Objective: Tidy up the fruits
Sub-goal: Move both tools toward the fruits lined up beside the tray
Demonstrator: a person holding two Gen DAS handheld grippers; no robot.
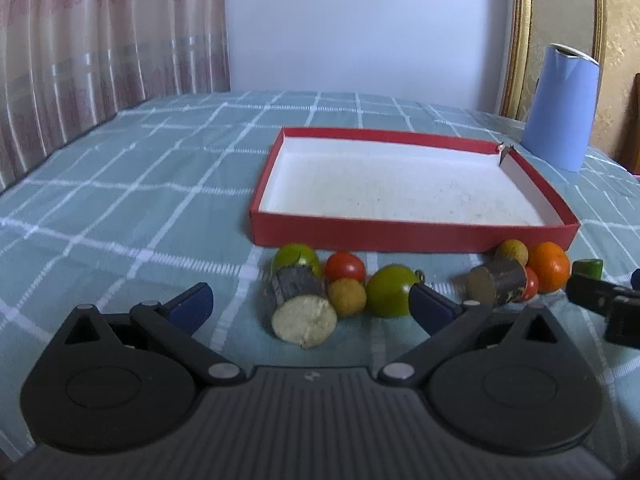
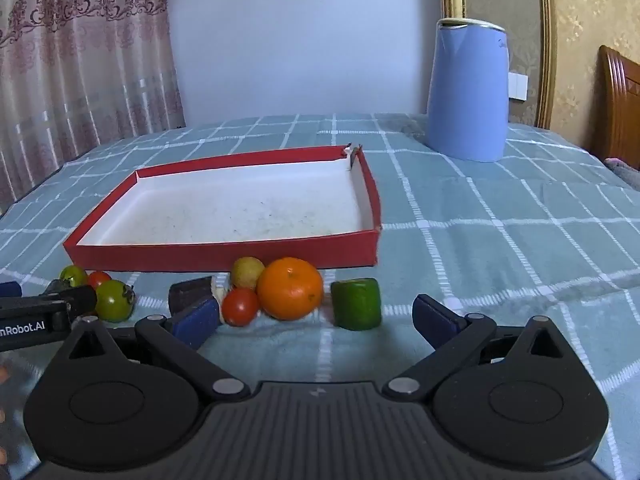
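Note:
A shallow red box (image 1: pixel 400 236) (image 2: pixel 224 254) with a white floor sits on the checked cloth, with nothing in it. Along its near wall lies a row of fruit. In the left wrist view: a dark-skinned cut piece with a pale face (image 1: pixel 304 312), two green tomatoes (image 1: pixel 390 290), a red tomato (image 1: pixel 345 266), a tan round fruit (image 1: pixel 347 297). My left gripper (image 1: pixel 310 304) is open just short of them. In the right wrist view: an orange (image 2: pixel 290 288), a red tomato (image 2: pixel 240 306), a green chunk (image 2: pixel 356 303). My right gripper (image 2: pixel 316 314) is open before these.
A tall blue jug (image 2: pixel 466 92) (image 1: pixel 560 108) stands on the table behind the box to the right. A curtain hangs at the left, a gold-framed panel and wooden furniture at the right. The left gripper's body (image 2: pixel 48 312) shows at the right wrist view's left edge.

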